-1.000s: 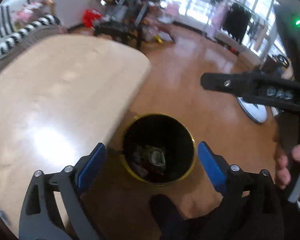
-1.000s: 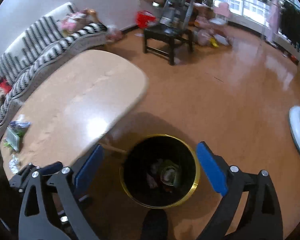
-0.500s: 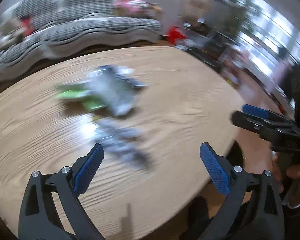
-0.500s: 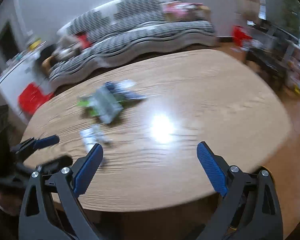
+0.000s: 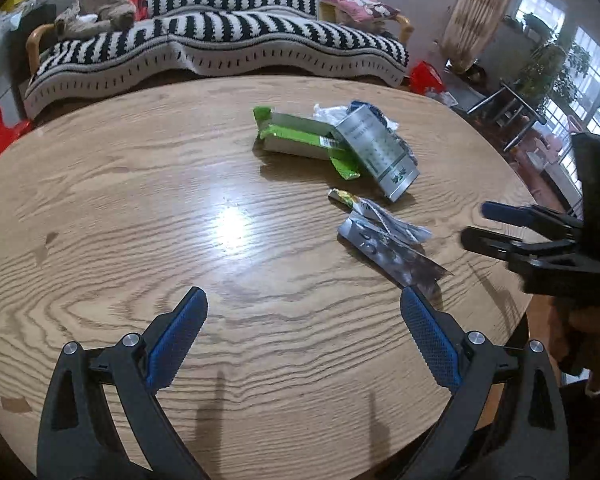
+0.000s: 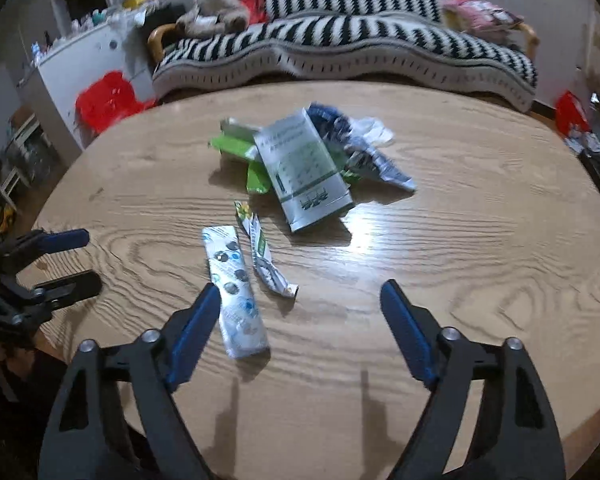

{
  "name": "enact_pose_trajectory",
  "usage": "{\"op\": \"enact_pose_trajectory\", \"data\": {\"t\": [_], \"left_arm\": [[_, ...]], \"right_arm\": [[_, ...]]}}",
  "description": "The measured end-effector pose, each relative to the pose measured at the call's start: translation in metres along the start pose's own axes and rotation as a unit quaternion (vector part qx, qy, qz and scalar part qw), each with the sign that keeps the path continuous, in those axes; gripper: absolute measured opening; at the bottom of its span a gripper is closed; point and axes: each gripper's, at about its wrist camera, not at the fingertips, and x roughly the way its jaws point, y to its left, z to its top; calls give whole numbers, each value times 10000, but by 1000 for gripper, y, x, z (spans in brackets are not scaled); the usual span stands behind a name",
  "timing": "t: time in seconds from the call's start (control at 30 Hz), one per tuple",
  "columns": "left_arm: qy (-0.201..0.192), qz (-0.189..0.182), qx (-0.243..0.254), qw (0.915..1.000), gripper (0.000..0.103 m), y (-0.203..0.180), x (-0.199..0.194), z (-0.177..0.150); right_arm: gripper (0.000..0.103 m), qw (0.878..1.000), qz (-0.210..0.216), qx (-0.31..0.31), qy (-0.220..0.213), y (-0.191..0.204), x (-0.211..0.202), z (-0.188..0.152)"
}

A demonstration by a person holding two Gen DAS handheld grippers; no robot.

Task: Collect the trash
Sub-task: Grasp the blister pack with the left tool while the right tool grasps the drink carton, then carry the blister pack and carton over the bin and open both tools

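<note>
1. Trash lies on the wooden table (image 6: 460, 208): a silver blister pack (image 6: 236, 292) at 11 o'clock of the right gripper (image 6: 300, 300), a torn sachet (image 6: 266, 256) just beside it.
2. At 12 o'clock, a grey carton (image 6: 306, 172) lies across a green box (image 6: 236, 144).
3. Both the right gripper and the left gripper (image 5: 302, 312) are spread wide, holding nothing.

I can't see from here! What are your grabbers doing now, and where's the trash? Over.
Left tool open, empty. Right tool open, empty, nearest the blister pack. Wrappers and silver box loose on table. Nothing blocking.

Striped sofa (image 5: 220, 36) behind oval wooden table (image 5: 140, 208).
</note>
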Motion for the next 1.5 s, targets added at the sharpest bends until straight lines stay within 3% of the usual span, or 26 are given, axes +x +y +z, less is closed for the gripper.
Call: {"op": "enact_pose_trajectory", "data": {"t": [0.13,0.37,0.53,0.67,1.0,1.2,1.3,1.37,1.5], "left_arm": [[92,-19,108,9999,94,-11,10,3],[137,-42,210,9997,94,-22,20,4],[231,-47,158,9996,94,-26,28,8],[206,-39,103,9997,94,-30,30,13],[237,173,-6,9996,94,-61,60,24],[435,762,22,9961,94,-81,93,24],[420,927,195,9946,77,-85,91,20],[356,984,351,9939,43,-84,84,18],[434,858,370,9947,32,-79,76,15]], "right_arm": [[76,9991,-140,-362,142,7,22,4],[64,9978,-82,-561,341,11,44,10],[46,9963,26,-706,497,20,62,13],[12,9938,99,-968,542,33,58,6],[12,9986,-122,-489,157,-6,2,-8],[12,9993,-190,-310,-46,-24,-33,-22],[12,9994,-285,-191,-89,-33,-46,-31],[12,9994,-324,-71,-100,-40,-54,-37],[12,9990,-356,258,-127,-50,-64,-45]]}}
